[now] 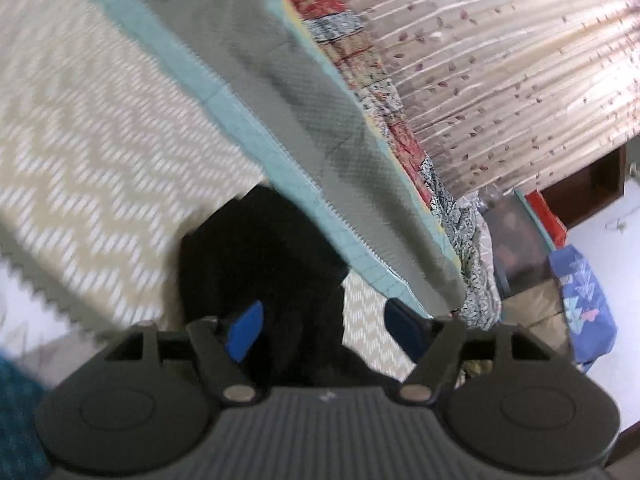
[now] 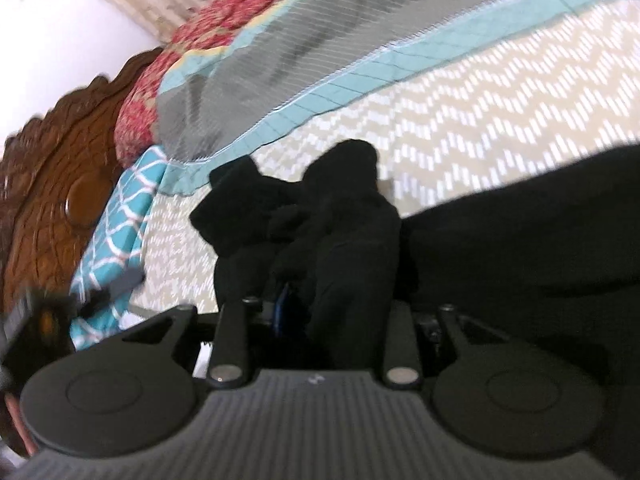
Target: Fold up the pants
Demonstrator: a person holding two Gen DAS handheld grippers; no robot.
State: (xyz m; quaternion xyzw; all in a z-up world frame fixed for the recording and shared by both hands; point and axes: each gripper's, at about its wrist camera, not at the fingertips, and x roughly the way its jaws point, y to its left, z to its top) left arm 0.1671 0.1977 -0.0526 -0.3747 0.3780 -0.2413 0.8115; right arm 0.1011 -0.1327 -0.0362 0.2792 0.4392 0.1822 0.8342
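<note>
the black pants [image 2: 352,216] are seen lying bunched on the beige chevron bedspread [image 2: 480,120], just below a grey quilt with a teal border [image 2: 320,92]. the right gripper [image 2: 320,316] is buried in a raised fold of the cloth; its jaws are kept narrow, and a bunch of fabric is pinched between them. in the left view, the left gripper [image 1: 324,324] is held wide, blue pads [image 1: 246,332] apart, with pants [image 1: 260,264] under them but nothing clamped. patterned curtains [image 1: 500,60] are seen behind.
</note>
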